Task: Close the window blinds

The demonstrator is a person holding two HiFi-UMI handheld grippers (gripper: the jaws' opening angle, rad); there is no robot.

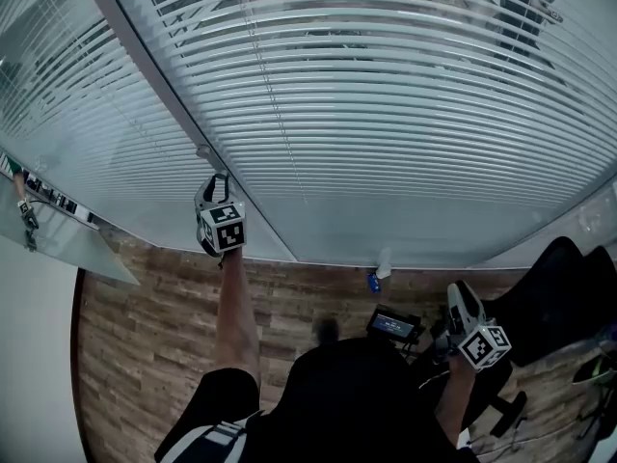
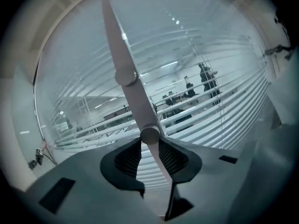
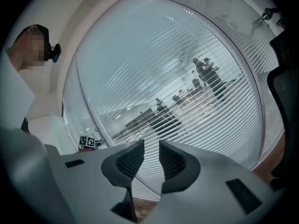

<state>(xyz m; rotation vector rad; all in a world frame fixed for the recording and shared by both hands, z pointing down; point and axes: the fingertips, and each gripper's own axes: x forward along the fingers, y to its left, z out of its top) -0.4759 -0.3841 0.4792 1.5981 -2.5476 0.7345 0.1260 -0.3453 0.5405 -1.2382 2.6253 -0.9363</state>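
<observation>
The blinds [image 1: 386, 114] hang with slats tilted open, the office showing between them. Their wand [image 2: 122, 55] runs up between the jaws of the left tool [image 2: 148, 149], which is clamped on it just below a knob. If that grip slips during a twist, the slats likely won't turn. The right tool [image 3: 151, 153] sits low, jaws parted, empty.

White slatted blinds [image 1: 386, 114] hang lowered across the whole window, the slats tilted partly open with gaps between them. In the left gripper view the pale wand [image 2: 136, 104] slants from eleven o'clock to six, clamped in the left gripper [image 2: 149, 147].
</observation>
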